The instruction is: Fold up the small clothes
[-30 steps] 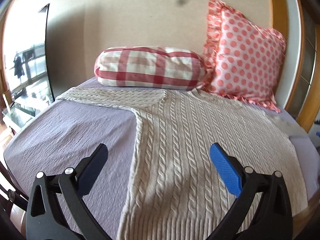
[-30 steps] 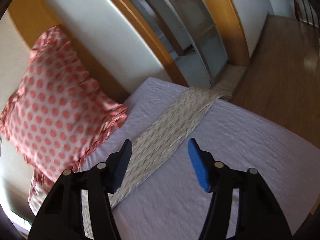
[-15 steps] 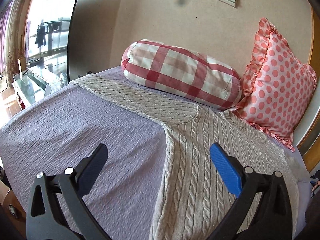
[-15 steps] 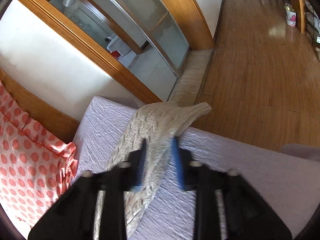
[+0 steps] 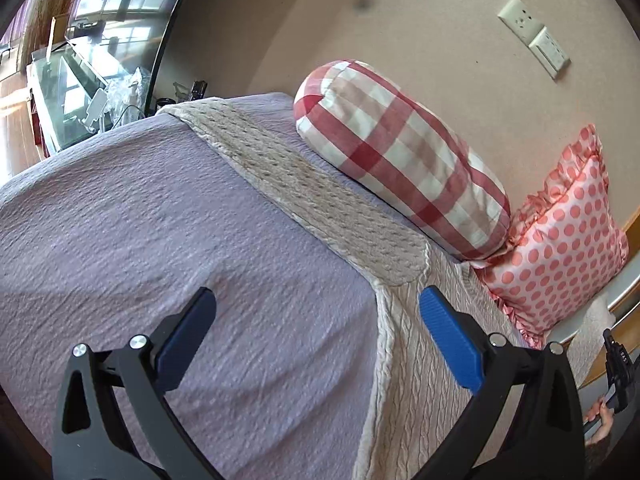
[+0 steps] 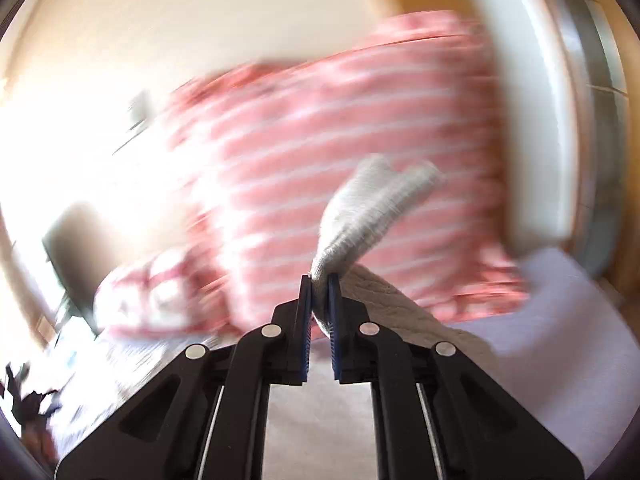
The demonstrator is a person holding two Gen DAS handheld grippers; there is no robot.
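My right gripper pinches the sweater sleeve in blur; my left gripper hangs spread. A thin pinch could slip mid-fold.

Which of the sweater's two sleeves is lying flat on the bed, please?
The left sleeve, stretched flat beside the plaid bolster; the right sleeve is lifted, pinched in the right tongs.

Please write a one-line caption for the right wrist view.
Right gripper shut on the cream sweater sleeve, lifted before the blurred pink pillow.
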